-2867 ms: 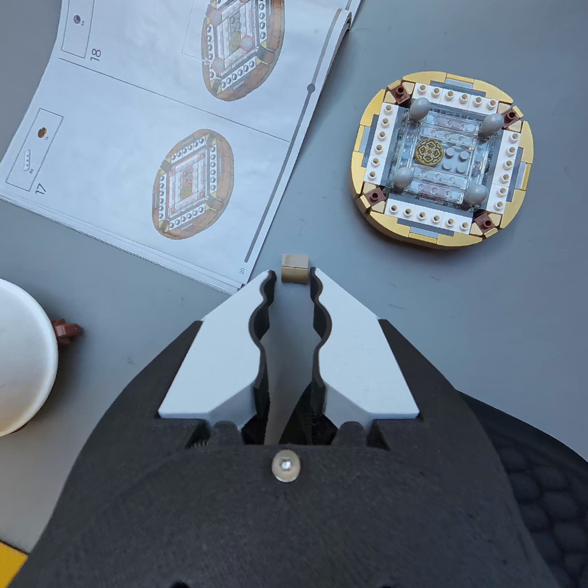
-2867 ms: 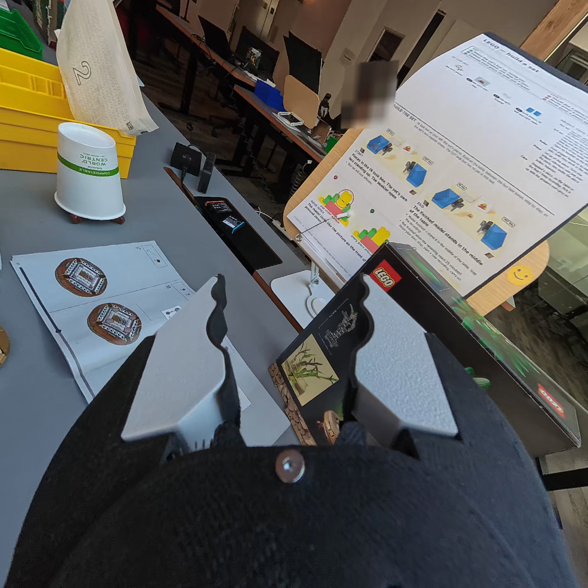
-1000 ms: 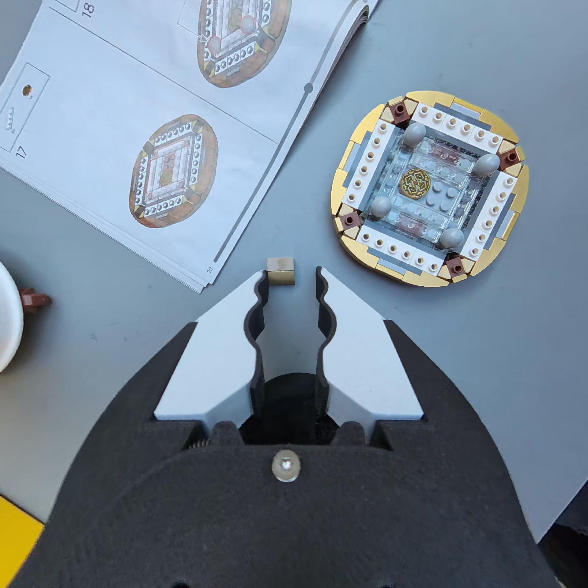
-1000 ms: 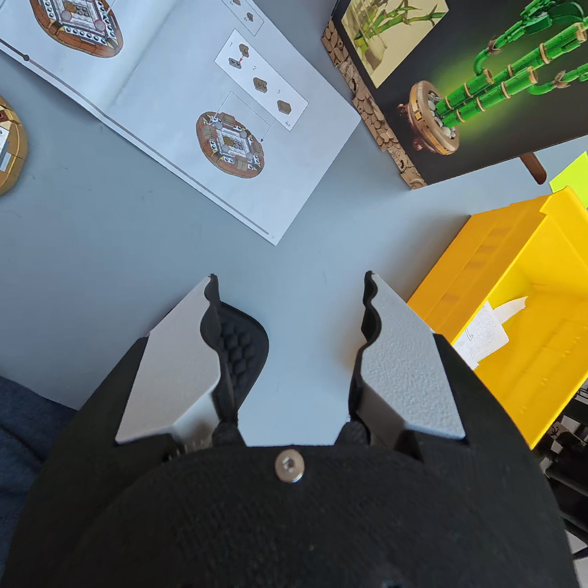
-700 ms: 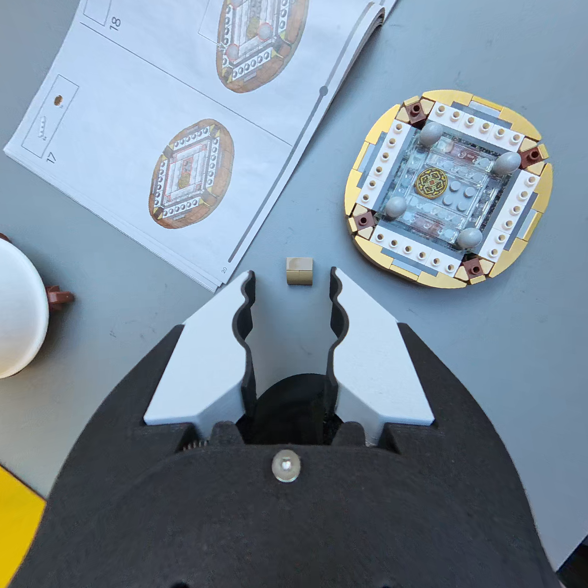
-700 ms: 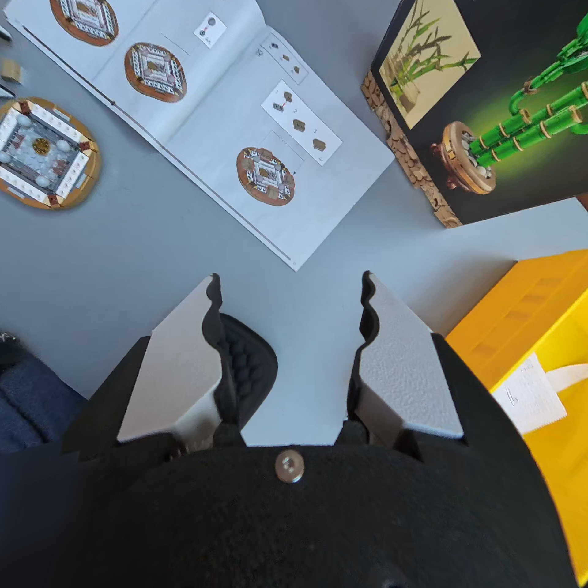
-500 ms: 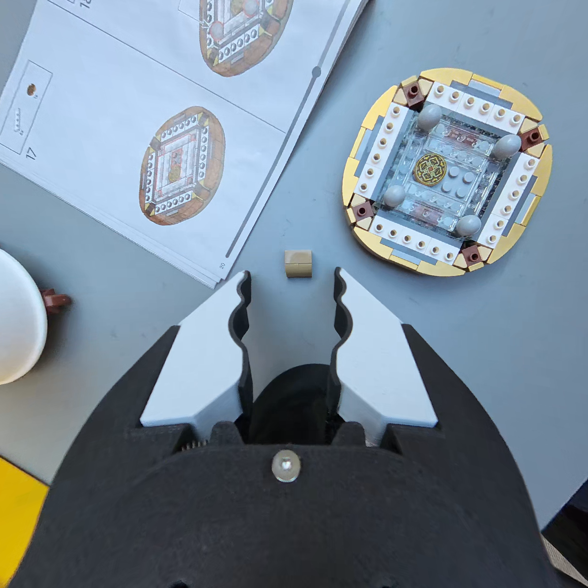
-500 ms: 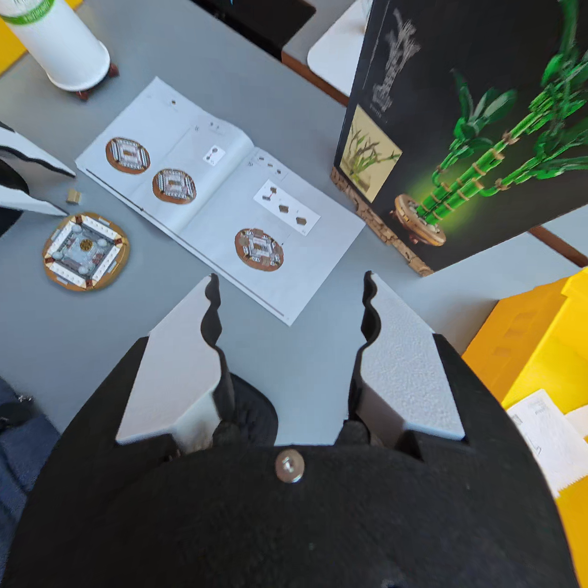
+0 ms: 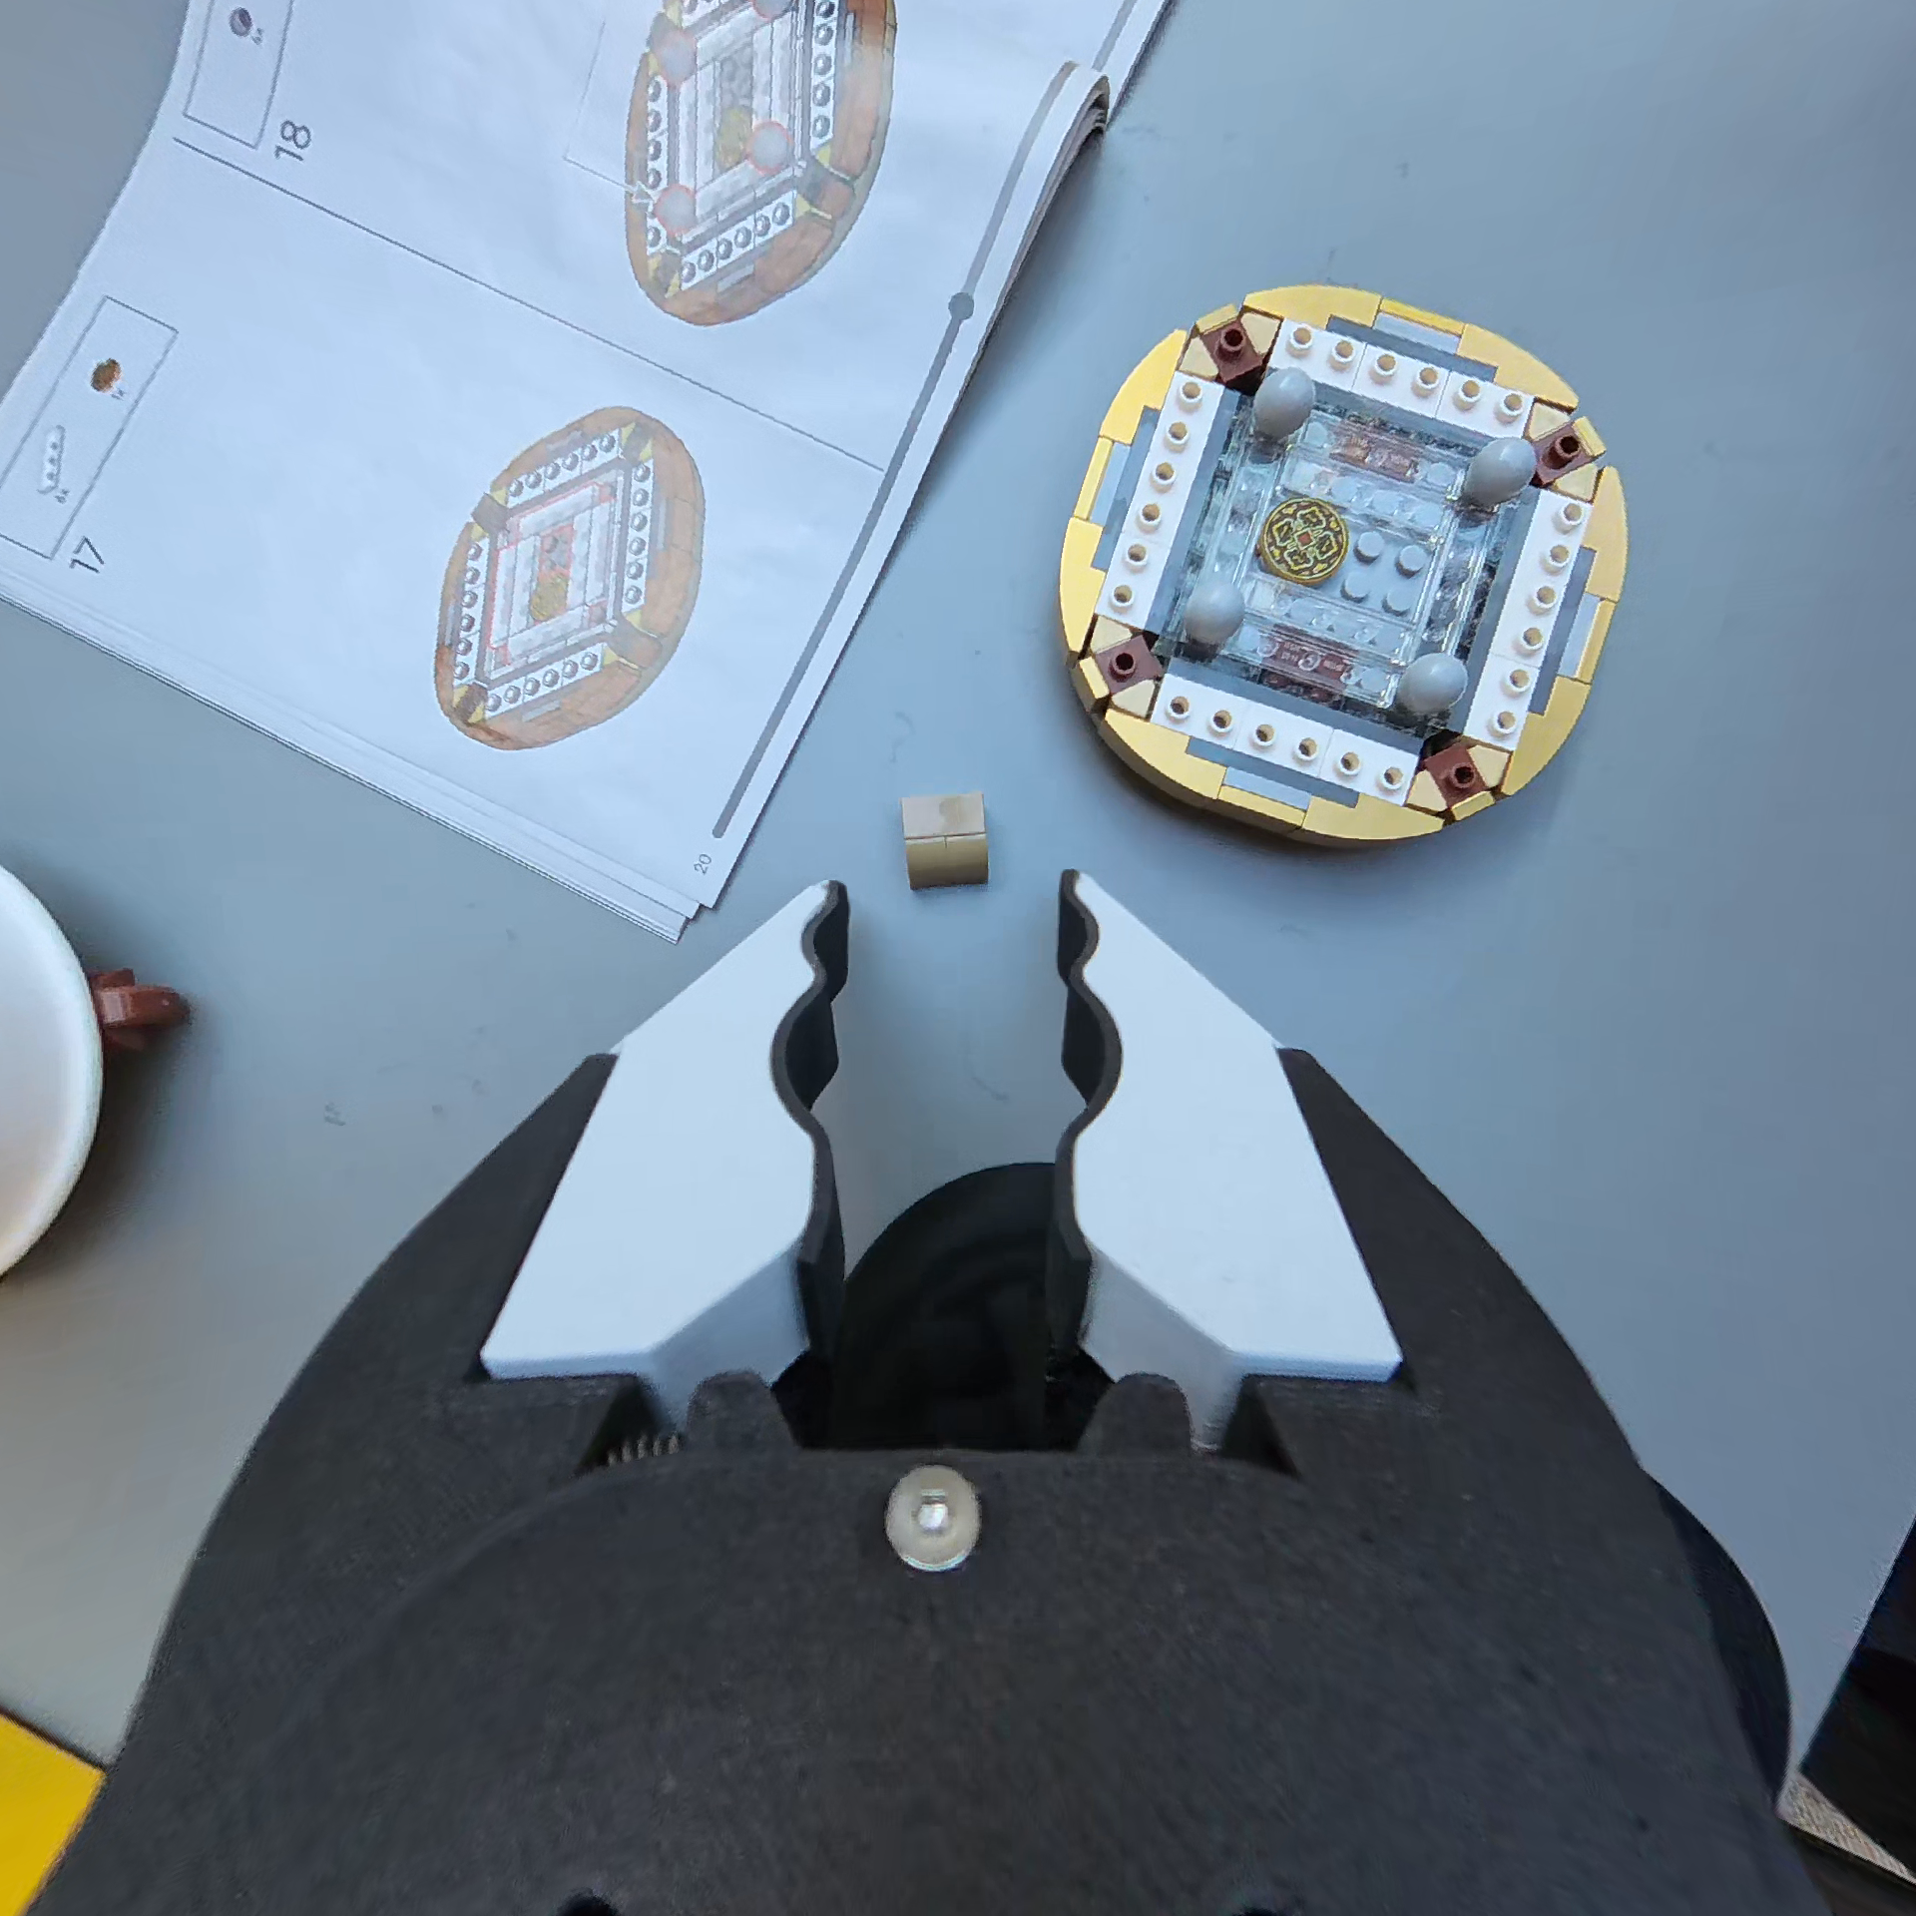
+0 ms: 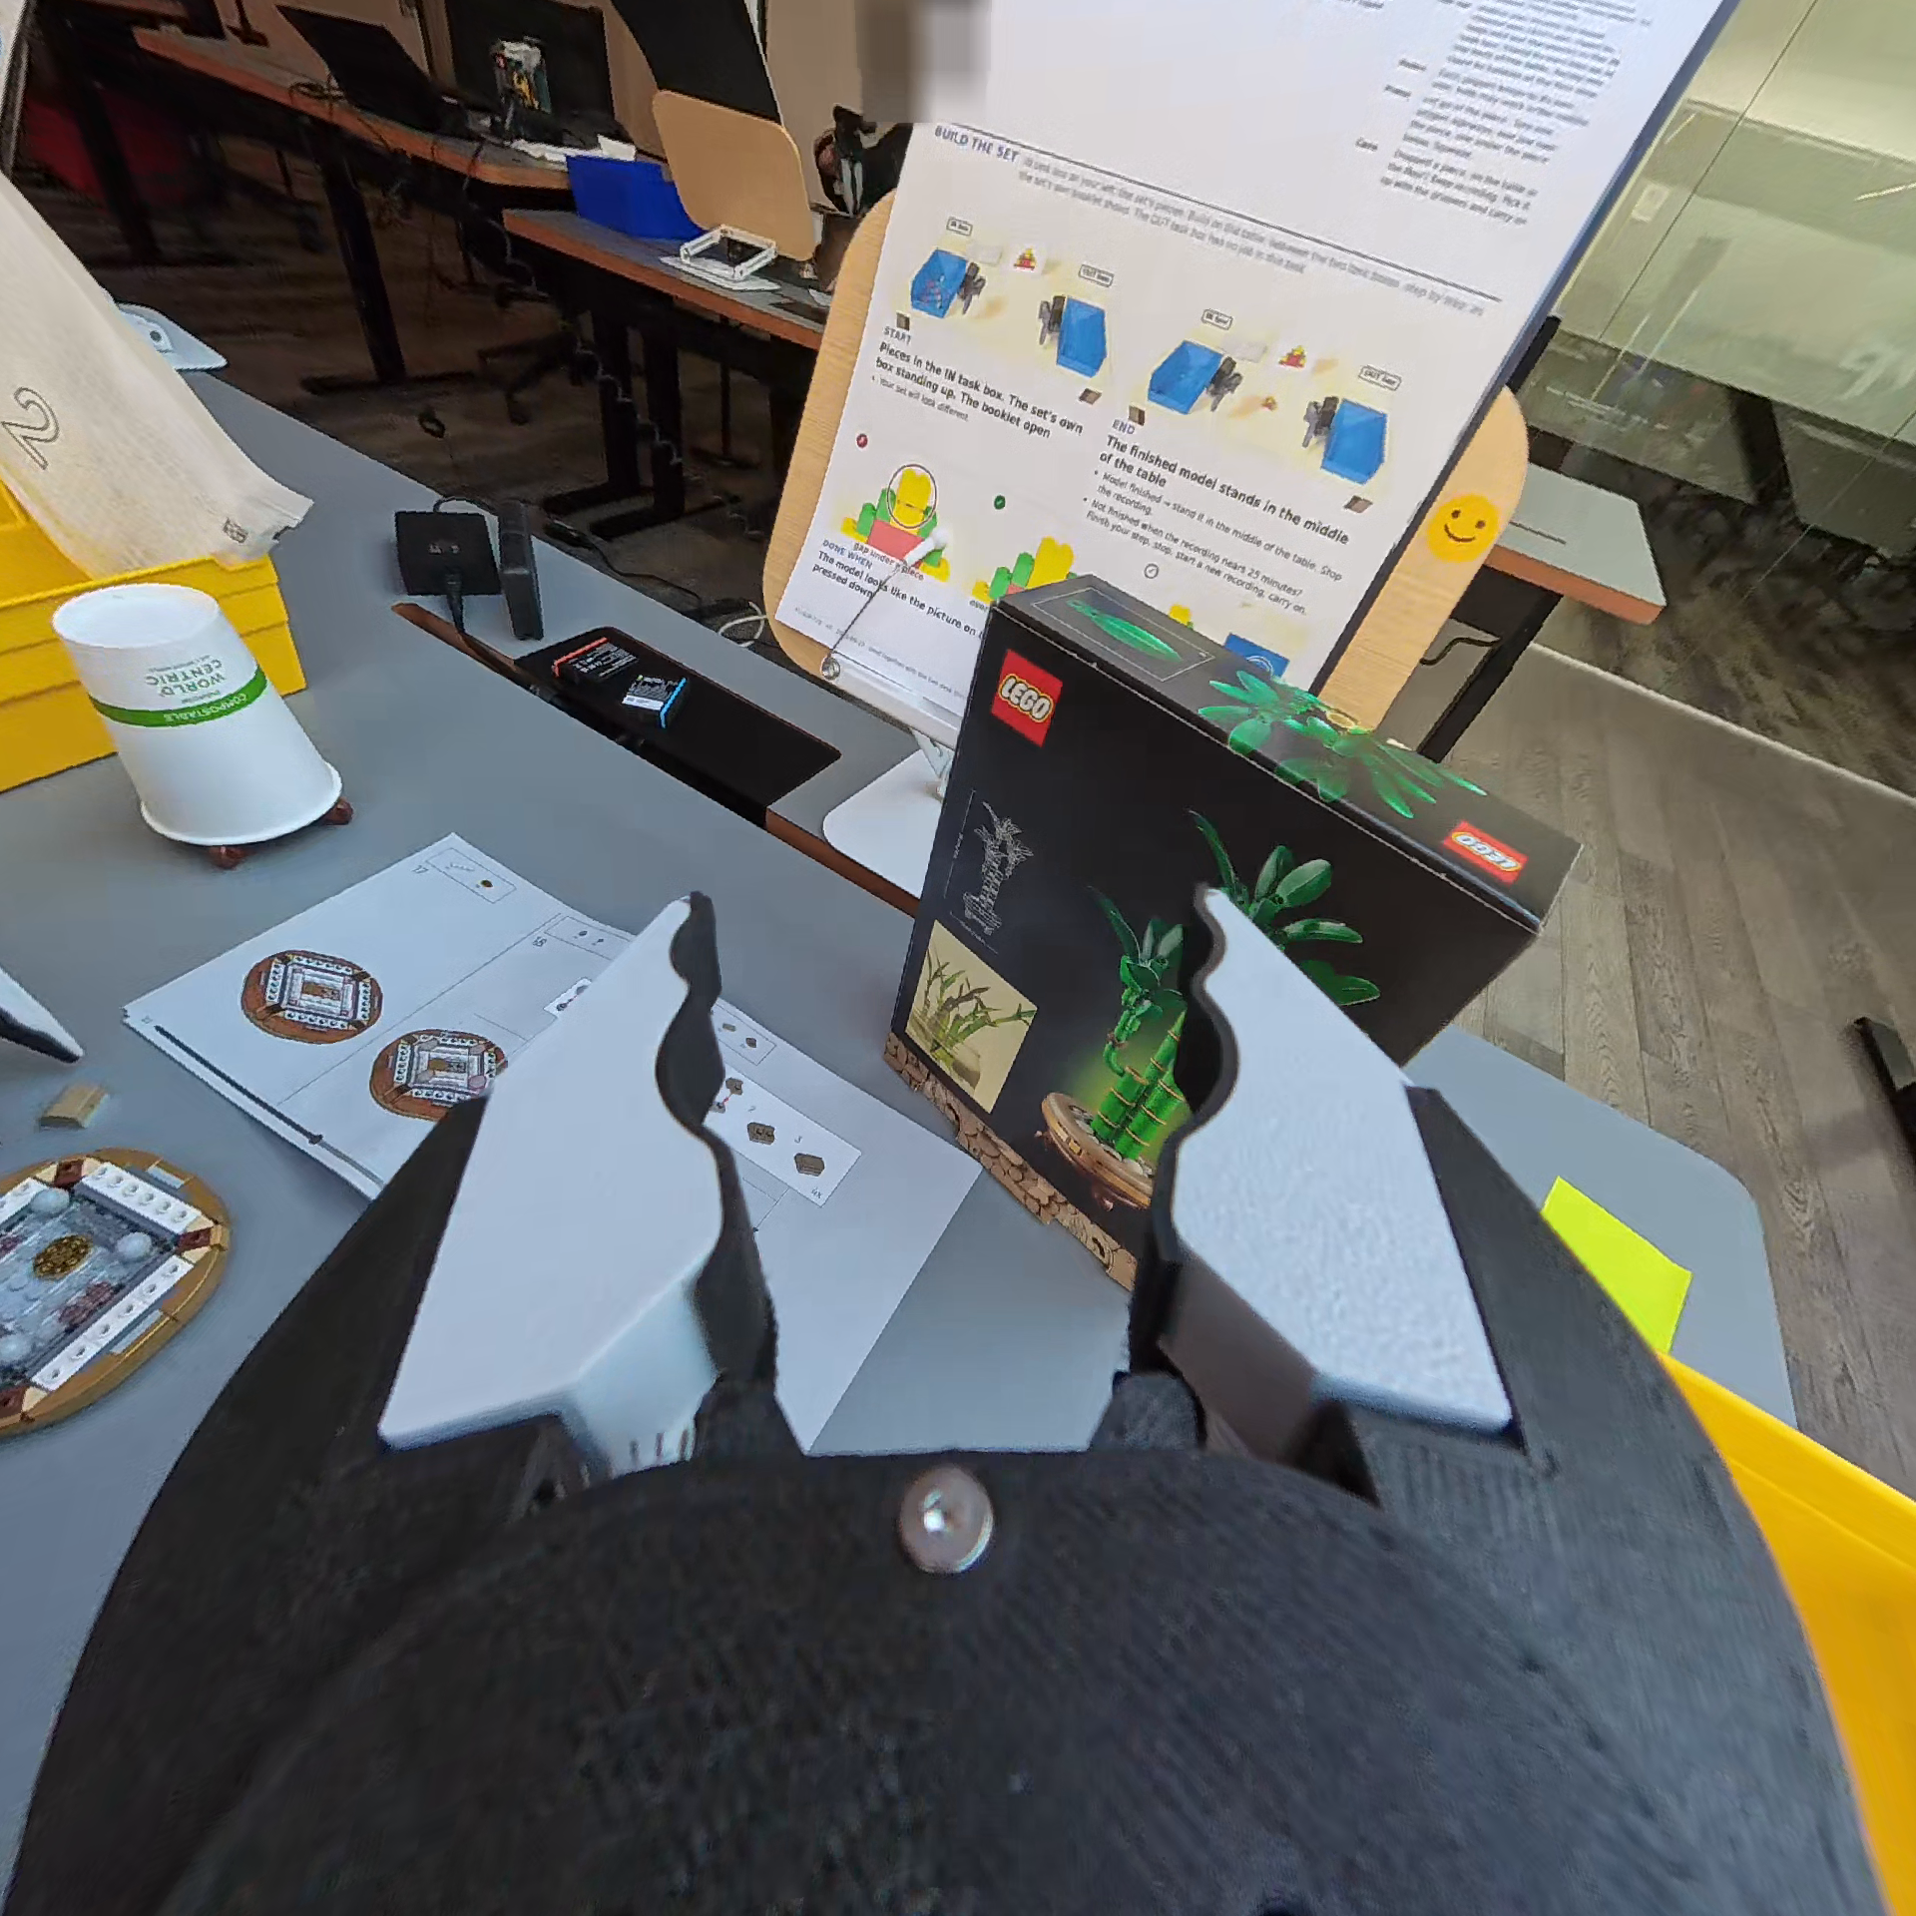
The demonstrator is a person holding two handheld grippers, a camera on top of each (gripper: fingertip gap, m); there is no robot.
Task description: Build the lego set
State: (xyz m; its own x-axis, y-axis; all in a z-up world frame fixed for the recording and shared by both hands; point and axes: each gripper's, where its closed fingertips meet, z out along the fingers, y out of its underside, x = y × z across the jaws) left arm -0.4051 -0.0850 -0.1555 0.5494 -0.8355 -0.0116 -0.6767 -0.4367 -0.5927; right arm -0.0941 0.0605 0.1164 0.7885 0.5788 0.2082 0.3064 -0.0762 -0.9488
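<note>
A round gold-rimmed lego base with white studded bars, a clear middle and several grey knobs lies on the grey table; it also shows at the left edge of the right wrist view. A small tan brick lies loose just in front of my left gripper, which is open and empty. The same brick shows in the right wrist view. My right gripper is open and empty, held above the table and facing the set's black box. The open instruction booklet lies left of the base.
An upturned white paper cup stands at the far left over small brown pieces. Yellow bins stand at the far left and the near right. An instruction board stands behind the box. The table edge runs right of the box. One gripper's finger ends stand about 45 cm off the other's.
My left gripper let go of the tan brick, opened and drew back a little. My right gripper swung from looking down at the table up toward the box and board.
</note>
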